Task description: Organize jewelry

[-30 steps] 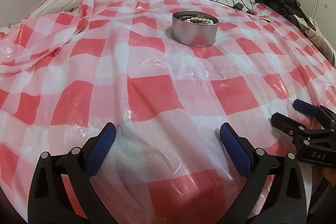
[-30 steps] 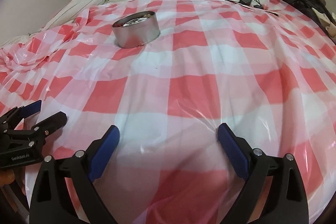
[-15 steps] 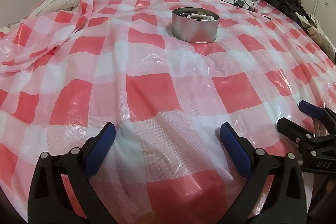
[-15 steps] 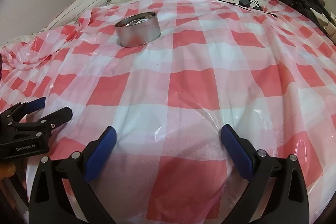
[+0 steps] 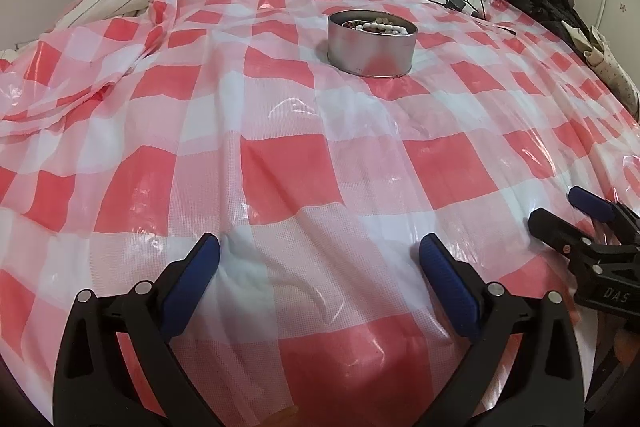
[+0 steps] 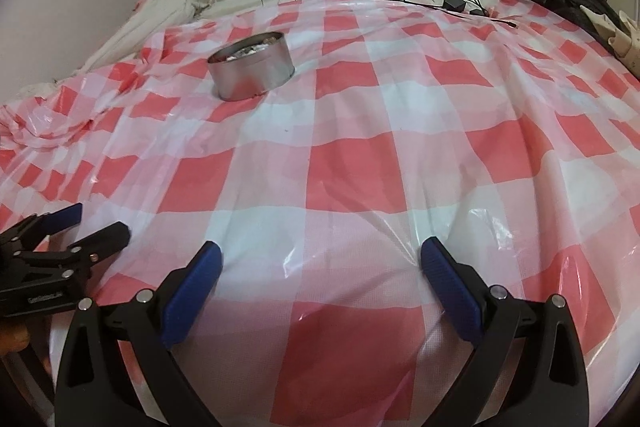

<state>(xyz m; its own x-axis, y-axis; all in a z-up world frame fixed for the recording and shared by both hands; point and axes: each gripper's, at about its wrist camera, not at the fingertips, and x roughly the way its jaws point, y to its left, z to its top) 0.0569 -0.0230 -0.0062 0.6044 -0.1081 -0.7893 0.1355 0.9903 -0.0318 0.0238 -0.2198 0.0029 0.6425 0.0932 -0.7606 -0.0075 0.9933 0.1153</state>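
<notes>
Jewelry sits in a round metal tin toward the far side of the bed, on a red & white checked plastic sheet. White beads, prob. a bracelet or necklace, show over the rim; can't tell what else is in there. From the right wrist view the tin is off to the left, contents just a glint.

Left gripper is spread wide w/ nothing in it, low over the near edge of the sheet. Right gripper is likewise wide apart & empty. Both well apart from the tin.

Handling, my guess: bead strand is light, floppy, slick, will slide & droop. Best pinched across a bunch of beads, not one bead. Tin looks light & stiff w/ smooth walls; grab across the rim wall. It could slide on the slippery sheet or tip on the soft bed.
</notes>
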